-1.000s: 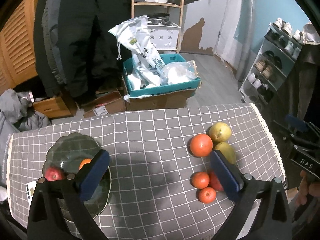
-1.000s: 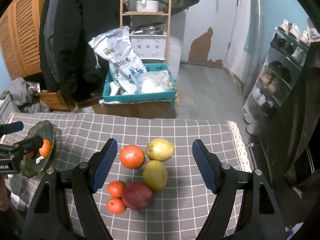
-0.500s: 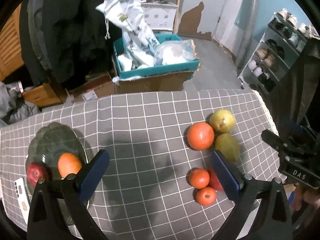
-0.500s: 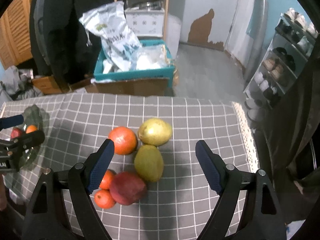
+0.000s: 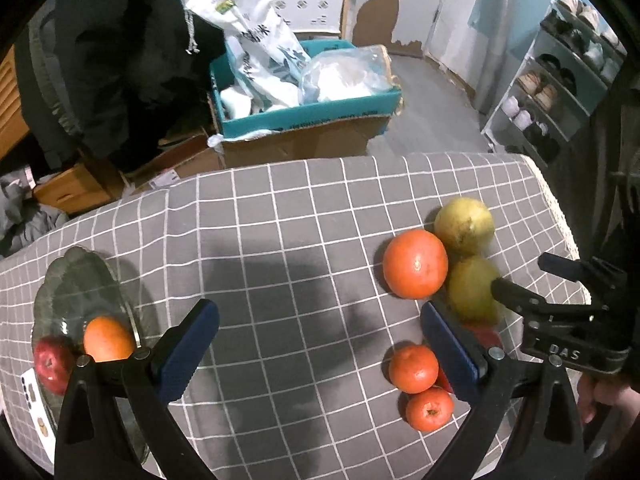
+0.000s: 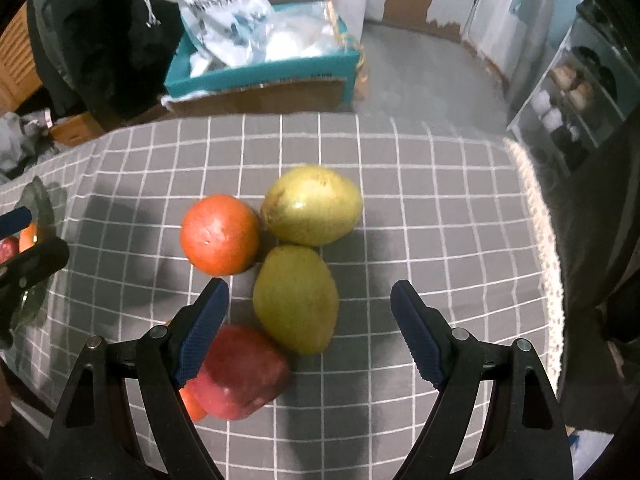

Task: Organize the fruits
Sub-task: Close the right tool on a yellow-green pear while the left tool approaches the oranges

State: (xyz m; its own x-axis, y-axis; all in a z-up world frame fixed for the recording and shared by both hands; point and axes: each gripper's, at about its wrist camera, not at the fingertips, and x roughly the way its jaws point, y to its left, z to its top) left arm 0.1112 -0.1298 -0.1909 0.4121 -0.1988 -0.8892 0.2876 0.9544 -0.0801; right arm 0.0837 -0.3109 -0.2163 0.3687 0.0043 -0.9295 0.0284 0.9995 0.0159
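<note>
Right tool (image 6: 310, 336) gapes wide over a green mango (image 6: 295, 298), gripping nothing; left tool (image 5: 320, 346) hangs equally wide and empty above the checked surface (image 5: 280, 240); the blurred red fruit (image 6: 240, 376) is perhaps an apple.

Left hand-held gripper (image 5: 320, 344) gaping over checked cloth (image 5: 280, 240); glass plate (image 5: 80, 280) holds orange (image 5: 107, 338), red apple (image 5: 50, 362).
</note>
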